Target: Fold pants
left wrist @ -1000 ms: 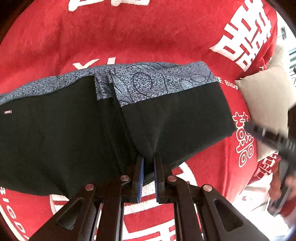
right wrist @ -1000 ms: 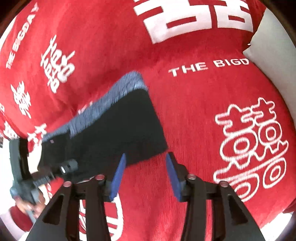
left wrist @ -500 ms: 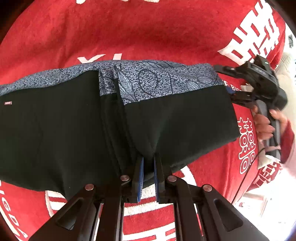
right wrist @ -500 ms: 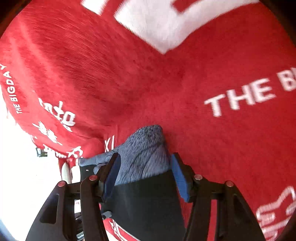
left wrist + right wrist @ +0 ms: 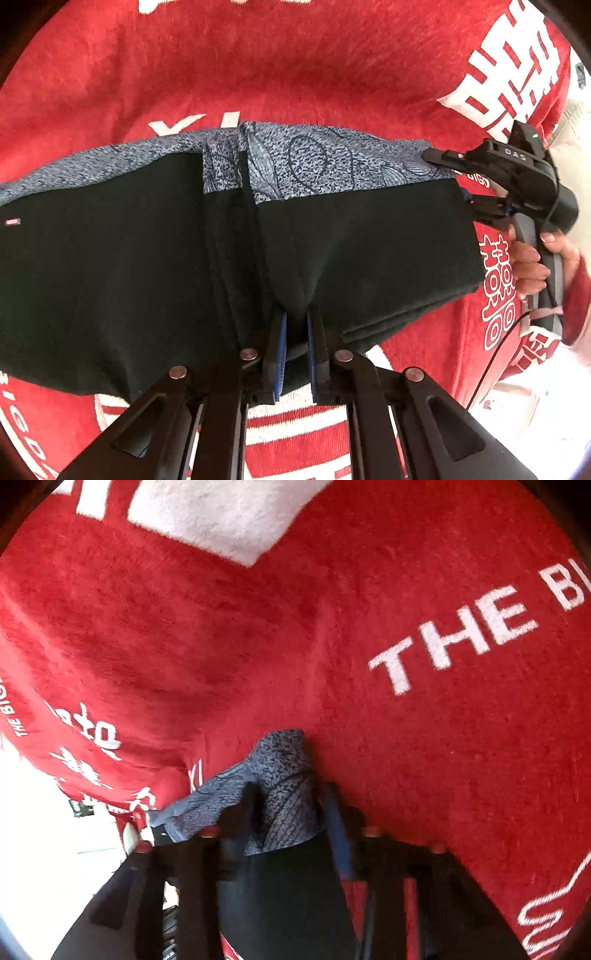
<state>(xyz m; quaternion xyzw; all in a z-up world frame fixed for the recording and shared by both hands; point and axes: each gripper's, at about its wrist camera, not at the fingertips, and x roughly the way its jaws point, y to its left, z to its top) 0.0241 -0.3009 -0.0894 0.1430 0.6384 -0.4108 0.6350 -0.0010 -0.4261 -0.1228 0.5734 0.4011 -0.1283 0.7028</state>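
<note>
Black pants (image 5: 129,266) with a blue-grey patterned waistband (image 5: 317,162) lie folded across a red blanket (image 5: 277,66). My left gripper (image 5: 295,332) is shut on the pants' near black edge at the crotch fold. My right gripper (image 5: 454,181) is at the waistband's right corner, seen at the far right of the left wrist view. In the right wrist view the waistband corner (image 5: 284,786) sits between my right fingers (image 5: 338,834), which have closed onto it.
The red blanket with white lettering (image 5: 454,650) covers the whole surface. A beige cushion (image 5: 576,122) lies at the far right edge. The person's hand (image 5: 532,258) holds the right gripper's handle.
My right gripper moved in from the near right side to the waistband's right corner and closed on it. My left gripper kept its hold without moving.
</note>
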